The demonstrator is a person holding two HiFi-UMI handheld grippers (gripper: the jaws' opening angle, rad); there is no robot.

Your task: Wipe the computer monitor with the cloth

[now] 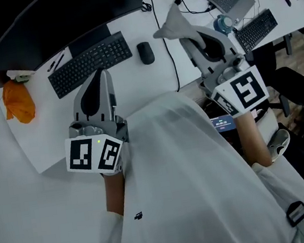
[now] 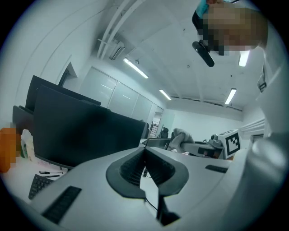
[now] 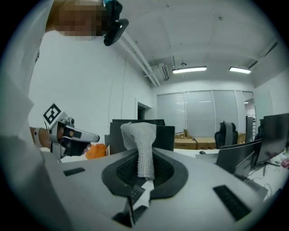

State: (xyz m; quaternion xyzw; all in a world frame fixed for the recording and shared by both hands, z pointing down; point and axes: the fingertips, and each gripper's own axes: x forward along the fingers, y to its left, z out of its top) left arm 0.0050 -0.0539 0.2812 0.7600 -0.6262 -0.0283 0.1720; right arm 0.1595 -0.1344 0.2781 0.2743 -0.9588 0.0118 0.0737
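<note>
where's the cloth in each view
Head view: cloth upper right of centre, at the right gripper's tip.
Left gripper view: cloth small, right of centre.
Right gripper view: cloth centre, clamped between the jaws.
Shared landmark: orange bag.

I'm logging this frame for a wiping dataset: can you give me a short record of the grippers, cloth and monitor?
left gripper: jaws together, empty, by the front edge of the keyboard
right gripper: shut on the cloth
cloth: grey, sticks out past the jaw tips, not touching the monitor
monitor: dark screen, behind the keyboard
mouse: right of the keyboard
</note>
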